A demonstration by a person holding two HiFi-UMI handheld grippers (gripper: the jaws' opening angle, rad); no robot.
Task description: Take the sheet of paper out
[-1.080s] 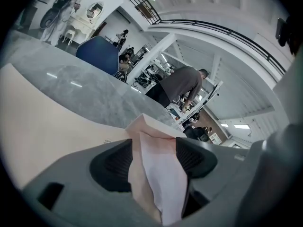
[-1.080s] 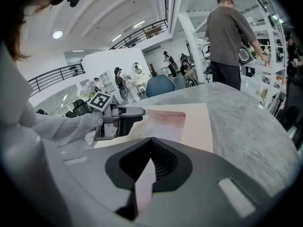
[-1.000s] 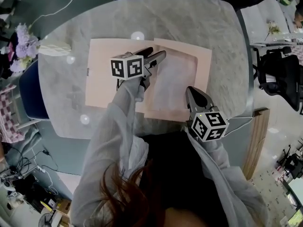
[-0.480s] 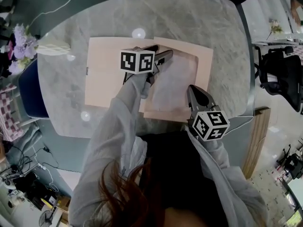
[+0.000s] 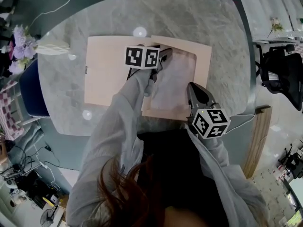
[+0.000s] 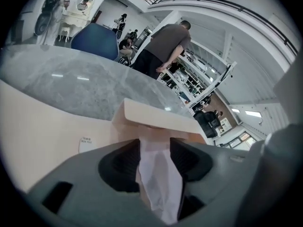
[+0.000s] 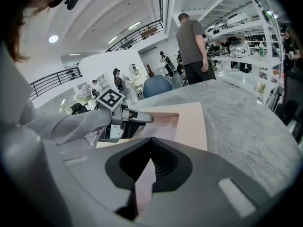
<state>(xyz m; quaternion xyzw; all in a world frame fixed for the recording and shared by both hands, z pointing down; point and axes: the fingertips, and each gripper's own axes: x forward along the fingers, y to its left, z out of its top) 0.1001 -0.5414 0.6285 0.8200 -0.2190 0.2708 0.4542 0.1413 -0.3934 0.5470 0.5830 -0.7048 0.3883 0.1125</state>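
Left gripper (image 5: pixel 164 56), jaws just closing but not yet pinching, straddles the sheet (image 6: pixel 158 174) at the folder (image 5: pixel 109 70) mouth, mid-frame. It should clamp fully, then pull flat and slowly, while the right gripper (image 5: pixel 193 90) holds the folder's lower edge clenched.

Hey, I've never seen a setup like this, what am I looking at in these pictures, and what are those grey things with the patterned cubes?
There is no robot: a person holds a handheld gripper in each hand, and each marker cube is part of its gripper. One picture comes from a camera on the person's head, looking down; the other two come from cameras riding on the grippers, looking along their jaws. On the marble table lies a peach folder with a white sheet in it. The left gripper has that sheet between its jaws, which have just been closing and do not look clamped yet. The right gripper is shut on the folder's near edge, probably to steady it.
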